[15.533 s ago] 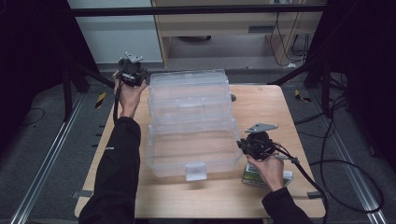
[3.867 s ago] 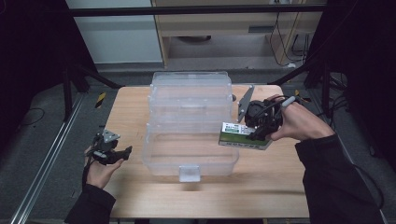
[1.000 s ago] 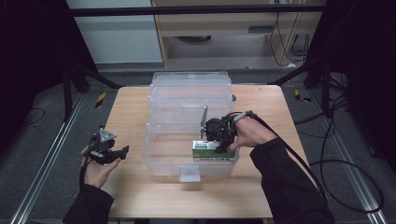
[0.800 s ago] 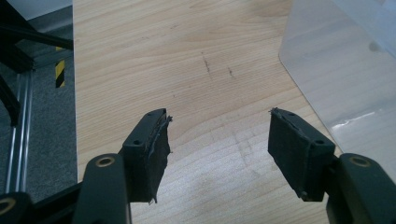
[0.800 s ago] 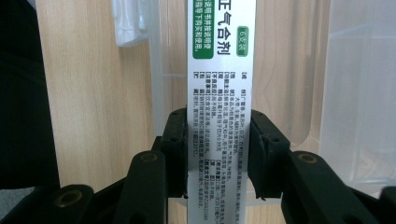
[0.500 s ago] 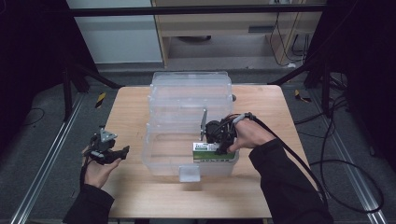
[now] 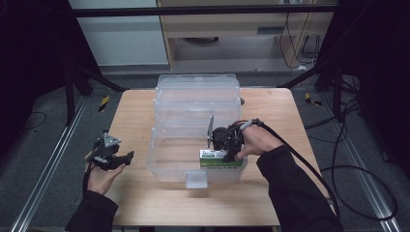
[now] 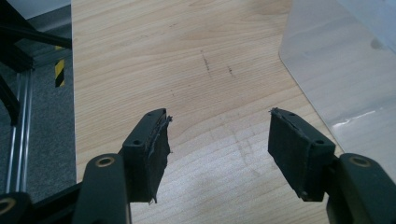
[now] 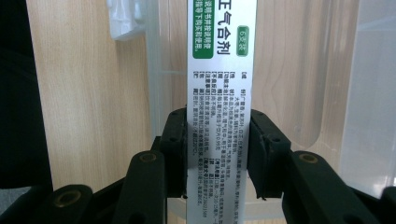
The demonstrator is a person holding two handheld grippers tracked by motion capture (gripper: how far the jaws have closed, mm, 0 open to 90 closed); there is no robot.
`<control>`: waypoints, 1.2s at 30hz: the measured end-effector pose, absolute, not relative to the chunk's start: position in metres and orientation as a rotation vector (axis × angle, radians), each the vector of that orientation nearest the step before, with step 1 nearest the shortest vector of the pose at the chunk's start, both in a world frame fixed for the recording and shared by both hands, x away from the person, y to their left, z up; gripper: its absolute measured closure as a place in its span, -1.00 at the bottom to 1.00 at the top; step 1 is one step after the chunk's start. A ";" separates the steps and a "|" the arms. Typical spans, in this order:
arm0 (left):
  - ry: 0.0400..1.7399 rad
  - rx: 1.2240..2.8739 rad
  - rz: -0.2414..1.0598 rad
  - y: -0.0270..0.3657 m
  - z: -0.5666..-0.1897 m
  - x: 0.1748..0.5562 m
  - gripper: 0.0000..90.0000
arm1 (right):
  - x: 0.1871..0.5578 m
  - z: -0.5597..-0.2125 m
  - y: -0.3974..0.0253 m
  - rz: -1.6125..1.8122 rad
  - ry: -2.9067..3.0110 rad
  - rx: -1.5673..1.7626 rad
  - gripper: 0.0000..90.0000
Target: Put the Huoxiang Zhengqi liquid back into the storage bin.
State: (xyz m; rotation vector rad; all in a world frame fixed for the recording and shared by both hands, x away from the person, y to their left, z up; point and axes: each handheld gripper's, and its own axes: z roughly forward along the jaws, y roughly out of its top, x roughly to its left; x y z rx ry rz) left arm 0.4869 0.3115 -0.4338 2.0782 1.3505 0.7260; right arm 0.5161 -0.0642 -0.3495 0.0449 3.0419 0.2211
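Observation:
A clear plastic bin [image 7: 164, 159] stands open in the middle of the wooden table [image 7: 130, 111], its lid [image 7: 198, 89] tilted up at the back. My right gripper [image 7: 220, 155] is shut on a flat white and green medicine box [image 7: 221, 159], held low inside the bin's front right part. In the right gripper view the box [image 9: 219, 93] runs up between both jaws, printed side facing me, above the bin wall [image 9: 154, 84]. My left gripper [image 7: 126, 157] rests open over bare table to the left of the bin, nothing between its fingers [image 8: 152, 149].
The bin's front latch [image 7: 196, 180] hangs near the table's front edge. A corner of the bin [image 8: 345, 84] shows at the right of the left gripper view. Metal rails [image 7: 53, 159] and cables [image 7: 358, 159] flank the table on the floor.
My right gripper carried the box from the table's right front, over the bin's right rim, and down into its front part. My left gripper moved from the back left to the front left.

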 end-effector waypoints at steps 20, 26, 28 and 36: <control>1.352 2.079 0.726 0.311 -0.435 0.487 -0.17 | 0.517 -0.361 -0.063 0.212 3.049 0.047 0.39; 1.353 2.079 0.726 0.312 -0.435 0.487 -0.17 | 0.517 -0.364 -0.063 0.209 3.050 0.037 0.39; 1.353 2.080 0.726 0.312 -0.435 0.487 -0.17 | 0.518 -0.366 -0.062 0.201 3.053 0.038 0.39; 1.354 2.081 0.725 0.312 -0.435 0.488 -0.17 | 0.519 -0.372 -0.062 0.191 3.056 0.038 0.39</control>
